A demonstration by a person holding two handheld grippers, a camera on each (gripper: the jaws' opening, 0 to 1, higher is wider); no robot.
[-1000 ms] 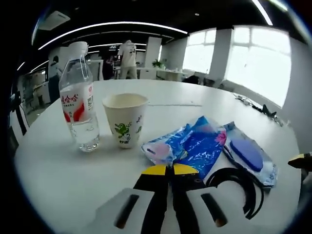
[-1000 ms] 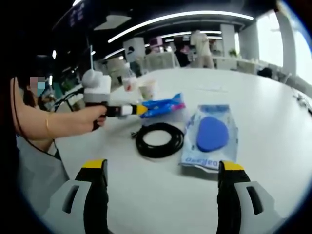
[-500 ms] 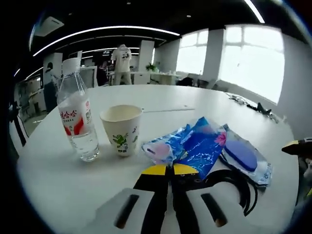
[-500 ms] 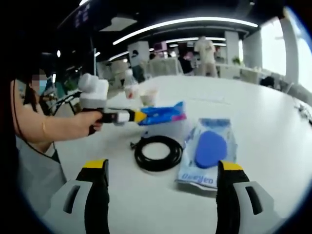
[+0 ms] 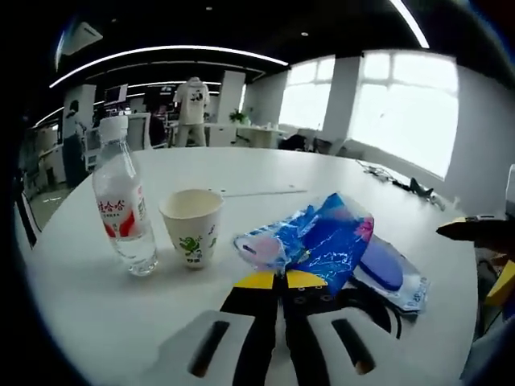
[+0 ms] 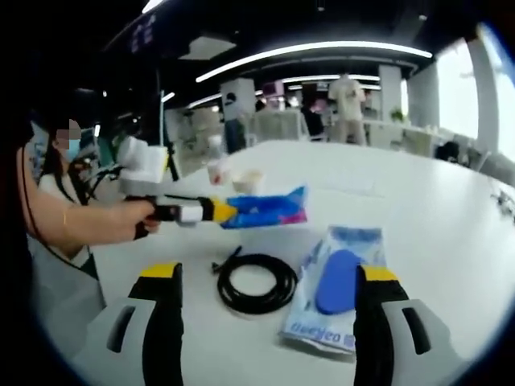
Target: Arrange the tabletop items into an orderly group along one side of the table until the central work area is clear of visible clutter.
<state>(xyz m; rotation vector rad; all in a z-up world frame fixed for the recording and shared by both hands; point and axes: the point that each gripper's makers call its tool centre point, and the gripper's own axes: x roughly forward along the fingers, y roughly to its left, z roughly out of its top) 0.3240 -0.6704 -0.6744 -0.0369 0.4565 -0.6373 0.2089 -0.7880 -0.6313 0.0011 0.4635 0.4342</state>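
Observation:
My left gripper (image 5: pixel 282 281) is shut on the edge of a blue snack packet (image 5: pixel 315 240), which hangs just above the white table (image 5: pixel 96 305). In the right gripper view the left gripper (image 6: pixel 223 211) holds that packet (image 6: pixel 267 209) over a black cable coil (image 6: pixel 257 282). A bagged blue sponge (image 6: pixel 336 281) lies beside the coil. My right gripper (image 6: pixel 267 276) stands open above the coil and sponge, nothing between its jaws. A water bottle (image 5: pixel 121 211) and a paper cup (image 5: pixel 191 226) stand left of the packet.
A person's arm (image 6: pixel 88 219) holds the left gripper at the table's near left side. Dark cables (image 5: pixel 406 186) lie near the table's far right edge. Desks and standing people are far behind the table.
The left gripper has risen with the blue packet, which now hangs higher over the coil and partly hides the bagged sponge. The right gripper's jaws stay open.

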